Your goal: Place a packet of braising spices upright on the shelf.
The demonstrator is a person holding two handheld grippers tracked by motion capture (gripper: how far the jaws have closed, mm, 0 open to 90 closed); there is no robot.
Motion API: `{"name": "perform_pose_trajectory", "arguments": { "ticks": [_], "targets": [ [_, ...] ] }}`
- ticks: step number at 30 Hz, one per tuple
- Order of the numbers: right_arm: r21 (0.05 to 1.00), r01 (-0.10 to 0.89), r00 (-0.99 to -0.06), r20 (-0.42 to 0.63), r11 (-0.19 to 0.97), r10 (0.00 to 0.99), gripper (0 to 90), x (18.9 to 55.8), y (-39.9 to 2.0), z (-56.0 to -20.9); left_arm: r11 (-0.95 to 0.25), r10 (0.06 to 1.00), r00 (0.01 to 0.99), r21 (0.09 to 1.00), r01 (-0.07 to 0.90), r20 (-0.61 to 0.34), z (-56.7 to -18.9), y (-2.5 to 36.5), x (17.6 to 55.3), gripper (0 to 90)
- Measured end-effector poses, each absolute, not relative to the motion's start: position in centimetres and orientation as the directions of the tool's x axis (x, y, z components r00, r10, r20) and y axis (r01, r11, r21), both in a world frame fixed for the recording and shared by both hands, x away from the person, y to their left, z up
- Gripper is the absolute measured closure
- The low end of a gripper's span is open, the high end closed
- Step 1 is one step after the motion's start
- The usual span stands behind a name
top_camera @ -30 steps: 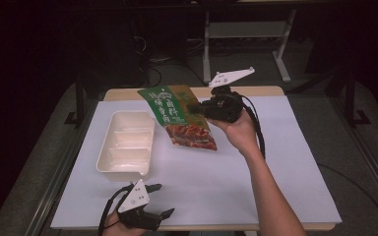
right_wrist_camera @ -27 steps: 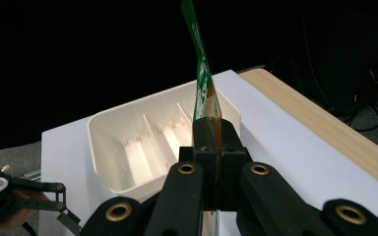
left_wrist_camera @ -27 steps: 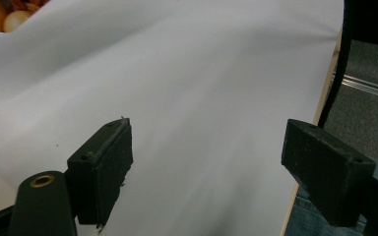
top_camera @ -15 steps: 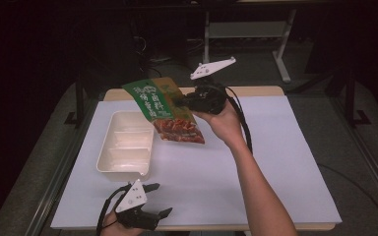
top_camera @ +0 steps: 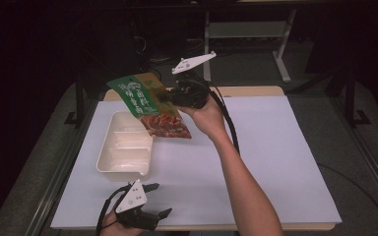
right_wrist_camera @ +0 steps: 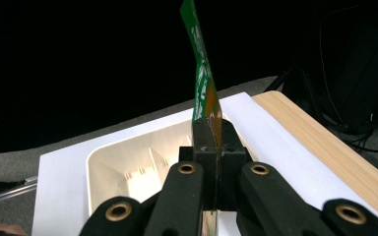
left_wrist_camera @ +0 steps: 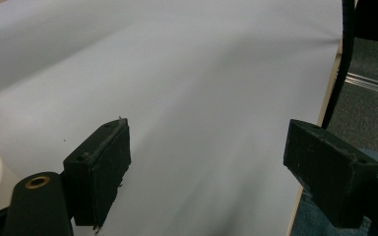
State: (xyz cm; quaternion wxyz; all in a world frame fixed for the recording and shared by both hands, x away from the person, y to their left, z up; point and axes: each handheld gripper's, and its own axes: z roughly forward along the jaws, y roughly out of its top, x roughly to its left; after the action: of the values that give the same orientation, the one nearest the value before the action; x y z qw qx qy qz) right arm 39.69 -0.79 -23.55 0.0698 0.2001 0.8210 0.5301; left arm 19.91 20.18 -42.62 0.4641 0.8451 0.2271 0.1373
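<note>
- Right now the right gripper (top_camera: 170, 96), upper centre of the high view, has its jaws pressed together on a snack pouch (top_camera: 150, 105); pinched at one edge so the pouch hangs free.
- Pouch is airborne, tilted, over the far end of the white tray (top_camera: 125, 147) at centre left; looks lined up for dropping in.
- In the right gripper view, pouch (right_wrist_camera: 202, 78) stands edge-on above the tray (right_wrist_camera: 128, 167).
- Left gripper (top_camera: 150, 209), bottom left, jaws spread, nothing between; prob. parked clear of the work.
- Count: 1 pouch, 1 tray w/ dividers, 2 grippers, 1 white sheet (top_camera: 275, 162) on the table.
</note>
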Motion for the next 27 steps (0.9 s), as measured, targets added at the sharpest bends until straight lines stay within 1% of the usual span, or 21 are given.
{"name": "perform_pose_trajectory", "arguments": {
  "ticks": [6,10,27],
  "targets": [
    [0.901,0.255,-0.914,0.106,0.352,0.391,90.0,40.1,0.4,-23.8,-0.472,0.518,0.855,0.842,0.263,0.023,-42.7,20.2,19.9,16.2],
    [0.9,0.256,-0.918,0.112,0.354,0.379,90.0,40.4,1.6,-24.3,-0.5,0.5,0.865,0.83,0.247,0.043,-42.8,19.9,19.8,16.2],
    [0.911,0.243,-0.929,0.12,0.334,0.349,90.0,40.9,4.8,-25.4,-0.498,0.502,0.863,0.835,0.235,0.056,-42.7,20.0,19.7,16.2]
  ]
}}
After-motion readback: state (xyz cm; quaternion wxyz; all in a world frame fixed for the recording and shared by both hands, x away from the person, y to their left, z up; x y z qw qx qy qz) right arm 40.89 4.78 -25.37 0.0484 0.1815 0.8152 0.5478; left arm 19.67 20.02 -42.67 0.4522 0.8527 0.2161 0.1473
